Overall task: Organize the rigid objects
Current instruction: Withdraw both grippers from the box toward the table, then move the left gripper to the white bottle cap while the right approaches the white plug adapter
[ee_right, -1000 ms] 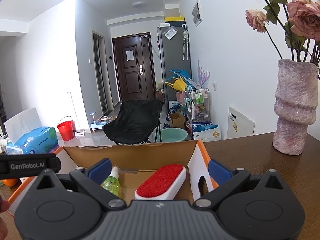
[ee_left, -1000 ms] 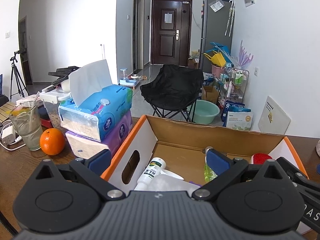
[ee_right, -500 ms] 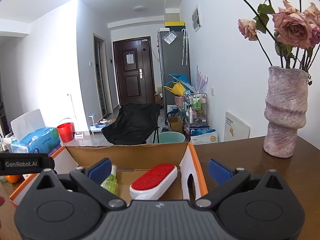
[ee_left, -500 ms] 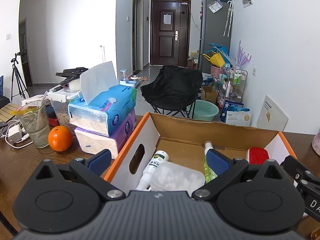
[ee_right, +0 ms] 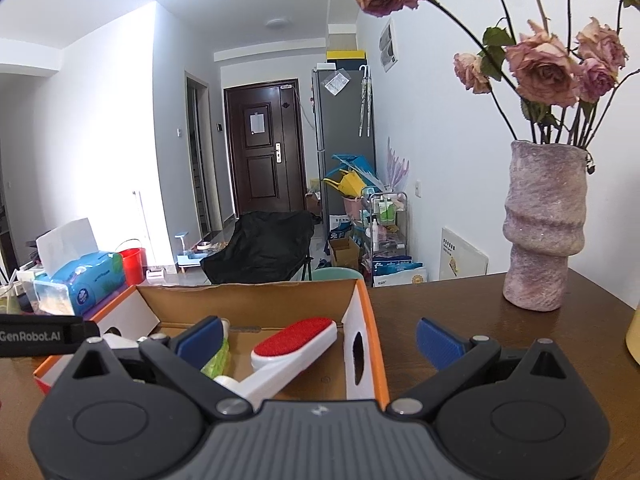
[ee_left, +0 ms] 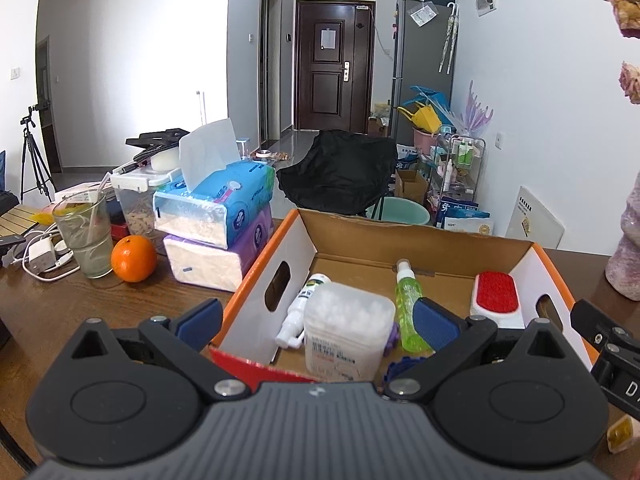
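Both grippers higher, cardboard box (ee_left: 404,240) contents clearer

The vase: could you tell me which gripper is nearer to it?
Right. The right gripper straddles the box's wall on the vase's side; the left gripper is over the box's far side.

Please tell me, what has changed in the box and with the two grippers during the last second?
Both open grippers, left gripper and right gripper, rose and drew back, so the cardboard box shows more of its inside, including the cotton swab tub. Nothing was grasped or released. The lint brush and green bottle stayed put.
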`<state>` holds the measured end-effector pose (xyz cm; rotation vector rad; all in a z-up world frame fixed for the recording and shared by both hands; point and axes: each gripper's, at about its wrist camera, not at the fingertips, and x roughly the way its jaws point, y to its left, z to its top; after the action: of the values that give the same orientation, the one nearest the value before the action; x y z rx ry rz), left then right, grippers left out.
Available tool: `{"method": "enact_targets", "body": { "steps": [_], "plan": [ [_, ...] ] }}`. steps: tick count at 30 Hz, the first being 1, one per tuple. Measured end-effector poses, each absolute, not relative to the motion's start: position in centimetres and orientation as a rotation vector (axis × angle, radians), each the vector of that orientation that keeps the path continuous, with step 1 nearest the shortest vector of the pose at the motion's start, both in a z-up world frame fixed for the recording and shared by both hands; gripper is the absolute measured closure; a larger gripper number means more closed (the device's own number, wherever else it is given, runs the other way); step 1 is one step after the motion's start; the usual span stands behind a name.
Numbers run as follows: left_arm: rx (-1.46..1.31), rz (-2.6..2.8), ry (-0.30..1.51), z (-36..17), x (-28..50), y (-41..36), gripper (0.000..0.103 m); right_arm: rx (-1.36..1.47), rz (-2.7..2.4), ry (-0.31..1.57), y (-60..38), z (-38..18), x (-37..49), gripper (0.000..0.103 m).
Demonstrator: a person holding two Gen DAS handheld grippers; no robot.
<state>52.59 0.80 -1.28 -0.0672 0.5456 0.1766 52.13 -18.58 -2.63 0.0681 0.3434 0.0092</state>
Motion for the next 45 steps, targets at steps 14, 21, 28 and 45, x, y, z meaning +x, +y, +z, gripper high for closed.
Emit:
{"method": "enact_targets", "body": {
  "steps": [14,21,28,45],
  "plan": [
    [-0.061,0.153,0.564,-1.5,48.2,-0.3,0.000,0.057,0.003,0.342,-19.6,-2.6,47.1,0.000],
    [-0.057,0.139,0.581,-1.7,46.1,-1.1,0.000,0.053,-0.001,0.344,-20.0,-2.6,45.5,0.000],
    [-0.052,0.130,0.608,-2.4,44.6,-2.0,0.000,0.044,0.001,0.347,-20.6,-2.9,43.4,0.000],
    [-0.020,0.097,0.663,-4.6,41.5,-5.0,0.000,0.057,-0.037,0.372,-23.6,-3.9,39.6,0.000]
  ]
}}
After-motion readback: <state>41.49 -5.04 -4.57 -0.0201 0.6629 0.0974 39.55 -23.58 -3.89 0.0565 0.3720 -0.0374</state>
